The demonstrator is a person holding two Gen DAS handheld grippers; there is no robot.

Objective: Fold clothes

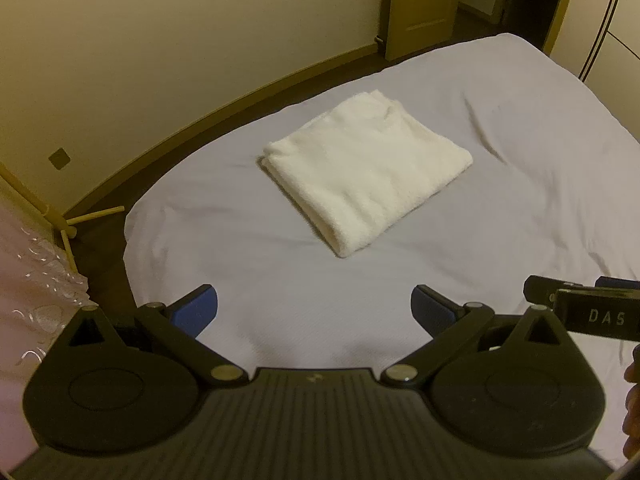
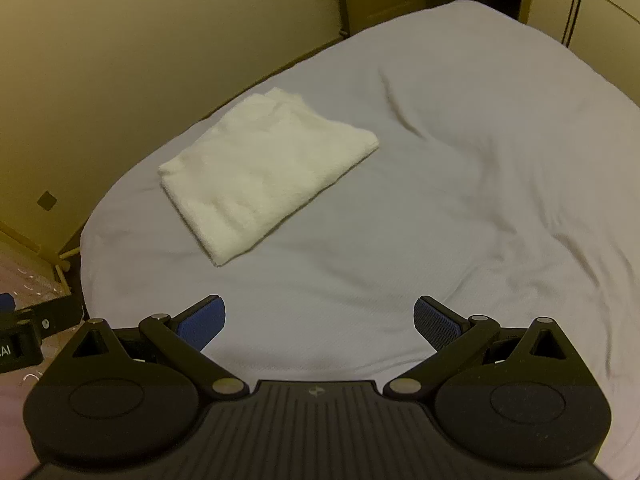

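Both grippers, left [image 1: 314,312] and right [image 2: 319,322], spread wide, holding nothing, short of folded towel [image 1: 366,174]. Probably soft, light; grab corners.

Cream-white towel [image 1: 366,170], plain, with a fuzzy terry texture, sits mid-frame on a pale lavender-grey bed sheet [image 1: 500,140] with no print. Left claw [image 1: 314,312] at the bottom of the frame: matte black body with ribbed grooves, silver rivets, blue pads [image 1: 198,312]. Right claw [image 2: 319,322] wears the same black and blue, its pads showing a fine mesh pattern. Yellowish-cream wall [image 1: 160,48] upper left, dark brown floor strip [image 1: 248,104] beside the bed, pink bubble wrap [image 1: 28,280] at the left edge.
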